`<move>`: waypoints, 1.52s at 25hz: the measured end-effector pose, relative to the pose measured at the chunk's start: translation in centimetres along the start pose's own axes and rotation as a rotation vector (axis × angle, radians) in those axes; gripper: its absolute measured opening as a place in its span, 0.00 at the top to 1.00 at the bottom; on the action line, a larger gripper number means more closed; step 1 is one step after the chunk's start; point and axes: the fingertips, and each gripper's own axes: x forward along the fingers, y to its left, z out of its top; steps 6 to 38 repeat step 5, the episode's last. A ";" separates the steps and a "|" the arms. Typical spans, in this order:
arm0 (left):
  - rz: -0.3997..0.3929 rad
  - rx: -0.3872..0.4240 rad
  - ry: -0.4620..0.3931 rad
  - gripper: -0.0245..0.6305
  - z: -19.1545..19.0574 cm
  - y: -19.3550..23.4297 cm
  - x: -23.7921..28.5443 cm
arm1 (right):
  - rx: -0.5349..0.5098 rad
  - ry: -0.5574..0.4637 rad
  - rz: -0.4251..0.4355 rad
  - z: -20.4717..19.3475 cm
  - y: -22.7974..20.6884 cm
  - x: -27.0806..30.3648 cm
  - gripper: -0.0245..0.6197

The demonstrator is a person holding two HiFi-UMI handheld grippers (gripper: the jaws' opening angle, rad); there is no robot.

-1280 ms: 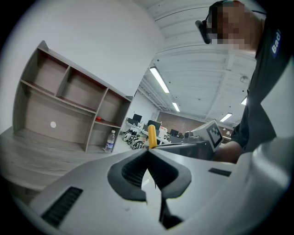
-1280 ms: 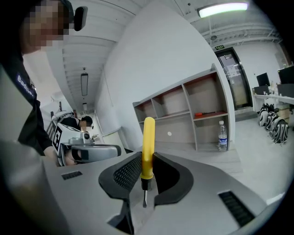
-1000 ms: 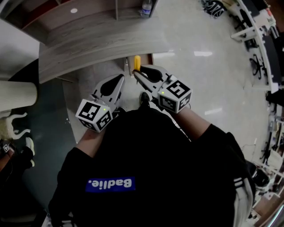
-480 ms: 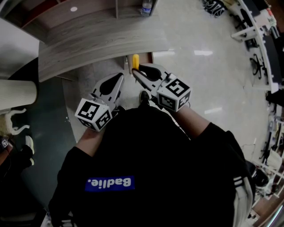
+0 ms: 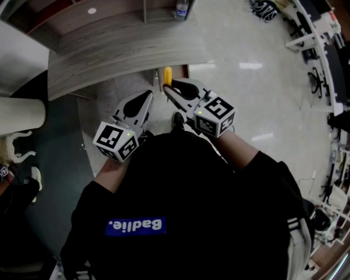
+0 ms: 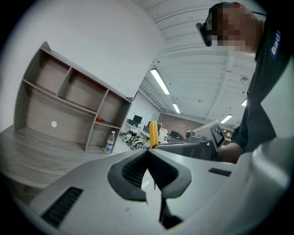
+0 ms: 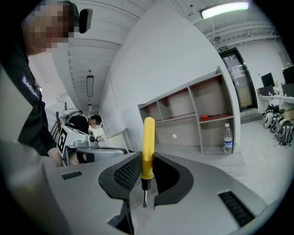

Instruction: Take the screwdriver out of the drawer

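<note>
A yellow-handled screwdriver (image 7: 148, 147) stands upright between the pads of my right gripper (image 7: 146, 170), handle up and its short dark blade pointing down; the jaws are shut on it. In the head view the right gripper (image 5: 170, 90) sits in front of the person's chest with the yellow screwdriver (image 5: 168, 75) sticking out past its tips. My left gripper (image 5: 146, 99) is just to its left, jaws pressed together with nothing between them. From the left gripper view the left gripper (image 6: 148, 156) shows shut tips and the yellow screwdriver (image 6: 152, 134) beyond. No drawer interior shows.
A grey wood-grain desk top (image 5: 120, 46) curves ahead of the grippers, with a shelf unit (image 7: 202, 114) on it and a water bottle (image 5: 181, 9) at its end. Pale glossy floor (image 5: 257, 82) lies to the right, with office chairs and desks far right.
</note>
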 end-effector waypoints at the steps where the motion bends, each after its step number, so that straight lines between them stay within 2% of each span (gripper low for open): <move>1: 0.000 0.000 0.002 0.96 0.2 0.1 0.3 | 0.000 -0.001 0.000 0.2 -0.3 0.1 0.81; 38: 0.002 -0.005 0.010 0.96 0.7 0.2 1.1 | 0.005 -0.002 -0.003 0.7 -1.1 0.1 0.81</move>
